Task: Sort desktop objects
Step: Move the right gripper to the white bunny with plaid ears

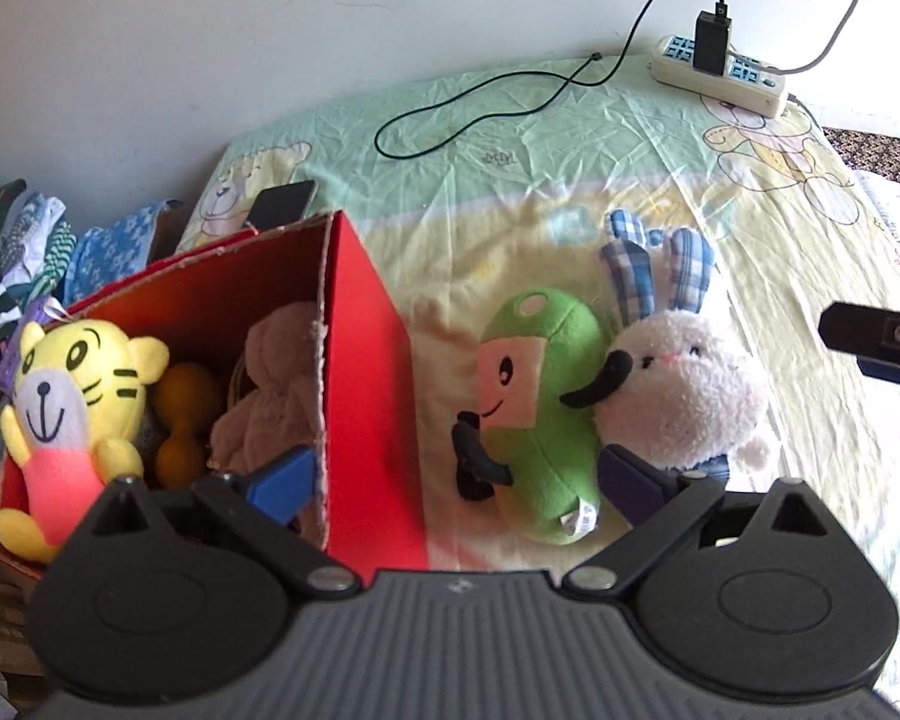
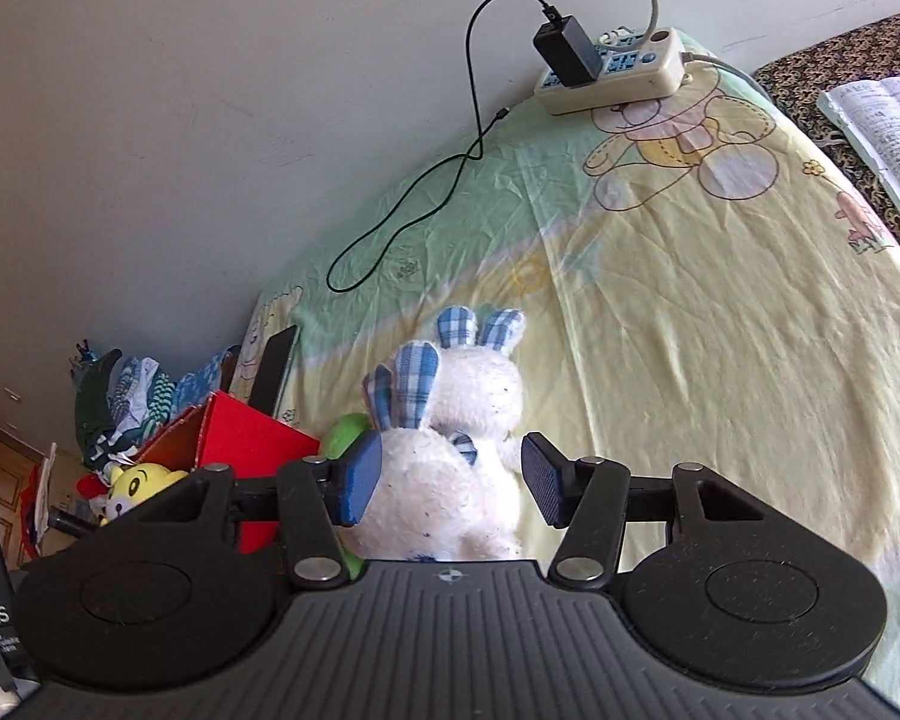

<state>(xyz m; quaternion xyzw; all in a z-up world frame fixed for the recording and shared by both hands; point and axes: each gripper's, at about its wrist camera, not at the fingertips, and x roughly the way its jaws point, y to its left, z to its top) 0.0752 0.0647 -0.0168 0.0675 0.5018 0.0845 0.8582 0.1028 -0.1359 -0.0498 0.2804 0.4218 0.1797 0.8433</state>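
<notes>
A green plush (image 1: 543, 414) lies on the bedsheet beside a white plush rabbit (image 1: 684, 396) with blue checked ears. A red cardboard box (image 1: 366, 390) to the left holds a yellow tiger plush (image 1: 72, 402), an orange toy (image 1: 183, 420) and a beige plush (image 1: 270, 384). My left gripper (image 1: 459, 480) is open, its fingers straddling the box wall and the green plush. My right gripper (image 2: 450, 483) is open around the rabbit (image 2: 450, 480), its pads apart from the fur on the right side. The right gripper's fingers (image 1: 882, 342) show at the edge of the left wrist view.
A power strip (image 1: 720, 69) with a black charger and a looping cable (image 1: 480, 102) lies at the far edge by the wall. A phone (image 1: 282, 204) lies behind the box. Folded clothes (image 1: 24, 252) are stacked at the left. An open book (image 2: 882, 126) lies at the right.
</notes>
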